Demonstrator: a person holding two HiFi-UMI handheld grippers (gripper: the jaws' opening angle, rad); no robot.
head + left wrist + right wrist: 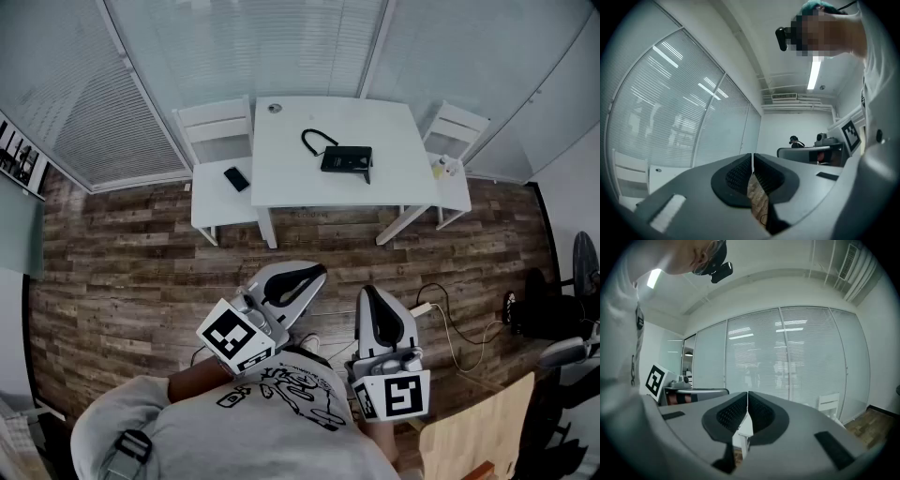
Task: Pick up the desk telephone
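The black desk telephone (346,158) with its curled black cord (313,141) lies on the white table (291,178) at the far side of the room. Both grippers are held close to my body, well short of the table. My left gripper (316,274) is shut with nothing in it; its jaws meet tip to tip in the left gripper view (752,155). My right gripper (367,292) is also shut and empty, its jaws pressed together in the right gripper view (747,393). Neither gripper view shows the telephone.
A dark phone (236,178) lies on a low white bench (212,202) left of the table. White chairs stand at the back left (217,122) and back right (456,127). A cable (450,323) trails over the wooden floor (122,262). Glass walls with blinds (234,42) close off the far side.
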